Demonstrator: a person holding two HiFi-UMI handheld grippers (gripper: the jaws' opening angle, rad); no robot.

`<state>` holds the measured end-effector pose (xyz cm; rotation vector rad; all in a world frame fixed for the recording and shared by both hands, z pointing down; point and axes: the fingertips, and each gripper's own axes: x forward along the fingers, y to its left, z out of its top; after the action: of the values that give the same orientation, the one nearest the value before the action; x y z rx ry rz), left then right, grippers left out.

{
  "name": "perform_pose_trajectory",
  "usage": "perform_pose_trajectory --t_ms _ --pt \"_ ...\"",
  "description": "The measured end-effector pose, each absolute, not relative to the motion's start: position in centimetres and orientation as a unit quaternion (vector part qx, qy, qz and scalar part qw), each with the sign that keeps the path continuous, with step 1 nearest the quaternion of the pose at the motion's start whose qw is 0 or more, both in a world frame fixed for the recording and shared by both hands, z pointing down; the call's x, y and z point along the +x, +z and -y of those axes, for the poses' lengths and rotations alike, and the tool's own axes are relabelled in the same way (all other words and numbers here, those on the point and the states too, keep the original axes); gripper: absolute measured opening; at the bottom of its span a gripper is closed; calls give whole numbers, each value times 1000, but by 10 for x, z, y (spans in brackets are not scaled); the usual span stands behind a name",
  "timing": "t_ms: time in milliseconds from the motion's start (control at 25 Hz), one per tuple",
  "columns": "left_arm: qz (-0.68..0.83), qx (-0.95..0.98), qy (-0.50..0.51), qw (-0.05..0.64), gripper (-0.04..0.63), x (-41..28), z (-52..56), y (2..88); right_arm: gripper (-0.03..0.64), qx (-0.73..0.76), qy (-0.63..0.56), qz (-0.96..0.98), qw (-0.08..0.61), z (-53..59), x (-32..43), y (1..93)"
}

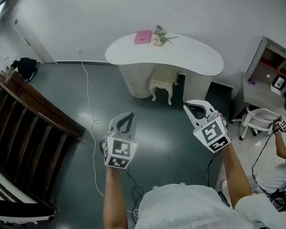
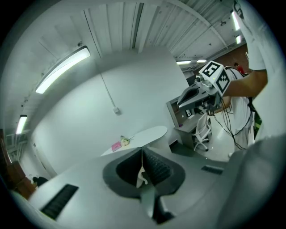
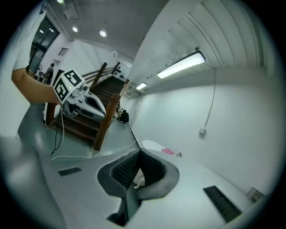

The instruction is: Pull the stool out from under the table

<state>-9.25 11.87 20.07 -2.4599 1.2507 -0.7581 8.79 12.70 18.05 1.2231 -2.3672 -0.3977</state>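
The stool (image 1: 163, 82) stands tucked under the white table (image 1: 193, 56), beside its pedestal (a pink book (image 1: 142, 37) and flowers (image 1: 159, 36) lie on top). The left gripper (image 1: 125, 119) and right gripper (image 1: 195, 105) hover over the floor (image 1: 72, 108), well short of the stool, jaws pressed together on nothing.

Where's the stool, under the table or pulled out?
Under. The stool stands upright, seat partly beneath the table top, front legs showing.
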Motion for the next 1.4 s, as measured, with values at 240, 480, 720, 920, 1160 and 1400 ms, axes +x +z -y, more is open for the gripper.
perform_pose_trajectory --t_ms 240,480,720,920,1160,1400 --pt "-444 -842 -280 127 17 -68 -125 216 11 422 -134 870 219 -126 115 196" --pt "-455 -832 -299 107 16 -61 -115 234 11 415 -117 876 217 -108 136 215" --pt "-445 -838 -302 93 17 -58 -57 254 11 420 -105 874 219 -50 137 228" --pt "-424 -851 -301 73 16 -62 27 286 11 418 -80 873 238 24 129 256" --pt "-392 -865 -308 48 17 -75 142 307 11 427 -43 865 259 135 111 277" --pt "-365 -873 -322 30 17 -93 232 345 11 427 -4 859 283 223 91 321"
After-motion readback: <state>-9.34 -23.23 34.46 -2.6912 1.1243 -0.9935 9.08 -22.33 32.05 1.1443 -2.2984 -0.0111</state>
